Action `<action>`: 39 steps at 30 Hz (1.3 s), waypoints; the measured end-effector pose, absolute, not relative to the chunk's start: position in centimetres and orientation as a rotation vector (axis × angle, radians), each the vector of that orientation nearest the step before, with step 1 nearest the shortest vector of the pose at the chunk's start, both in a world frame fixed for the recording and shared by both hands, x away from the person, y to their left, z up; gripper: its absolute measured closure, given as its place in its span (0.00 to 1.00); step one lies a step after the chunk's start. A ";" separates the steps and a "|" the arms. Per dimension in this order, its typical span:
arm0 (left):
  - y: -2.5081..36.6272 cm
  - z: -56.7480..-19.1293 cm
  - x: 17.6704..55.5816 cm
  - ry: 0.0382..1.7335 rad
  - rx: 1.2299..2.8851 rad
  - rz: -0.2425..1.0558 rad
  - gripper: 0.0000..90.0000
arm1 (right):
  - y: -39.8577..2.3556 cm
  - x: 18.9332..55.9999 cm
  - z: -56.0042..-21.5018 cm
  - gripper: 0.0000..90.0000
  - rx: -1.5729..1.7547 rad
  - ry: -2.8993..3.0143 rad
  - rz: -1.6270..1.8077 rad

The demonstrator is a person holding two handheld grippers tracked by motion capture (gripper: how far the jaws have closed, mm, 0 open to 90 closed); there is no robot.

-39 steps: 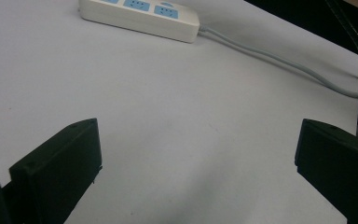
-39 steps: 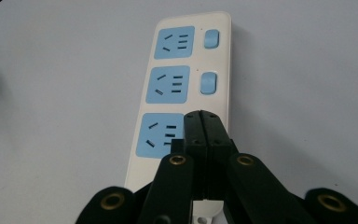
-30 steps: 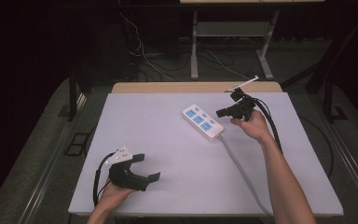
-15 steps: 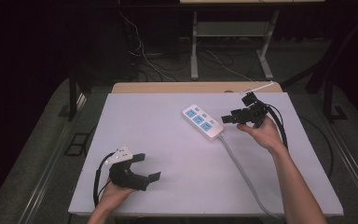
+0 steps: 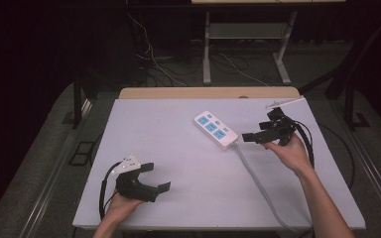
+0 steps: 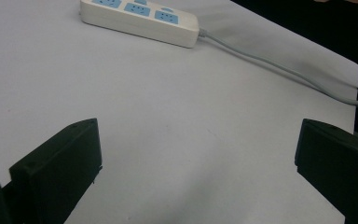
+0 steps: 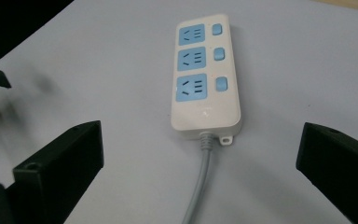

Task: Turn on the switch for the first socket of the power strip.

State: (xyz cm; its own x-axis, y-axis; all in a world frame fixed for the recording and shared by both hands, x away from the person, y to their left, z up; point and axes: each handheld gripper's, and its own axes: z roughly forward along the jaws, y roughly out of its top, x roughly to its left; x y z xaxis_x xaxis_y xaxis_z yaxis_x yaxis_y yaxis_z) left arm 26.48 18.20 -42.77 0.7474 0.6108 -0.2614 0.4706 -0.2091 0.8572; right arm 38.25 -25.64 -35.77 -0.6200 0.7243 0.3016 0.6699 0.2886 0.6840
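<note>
Resting low at the table's [image 5: 188, 198] near edge, the left gripper [image 5: 151, 179] has its jaws spread wide with nothing between them. Farther back on the right, the right gripper [image 5: 254, 136] hangs released too, jaws apart, just beside the cable end of the white power strip [image 5: 216, 129], which lies flat mid-table, its grey cable [image 5: 258, 183] trailing toward the near edge.
</note>
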 end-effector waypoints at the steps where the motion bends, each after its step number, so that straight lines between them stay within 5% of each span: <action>1: 18.2 -42.8 26.5 0.836 1.855 0.160 0.00 | -25.7 38.0 -35.8 0.00 1.336 2.468 1.257; 39: 18.3 -42.7 26.4 0.836 1.860 0.164 0.00 | -28.5 28.0 -39.3 0.00 1.271 2.403 1.399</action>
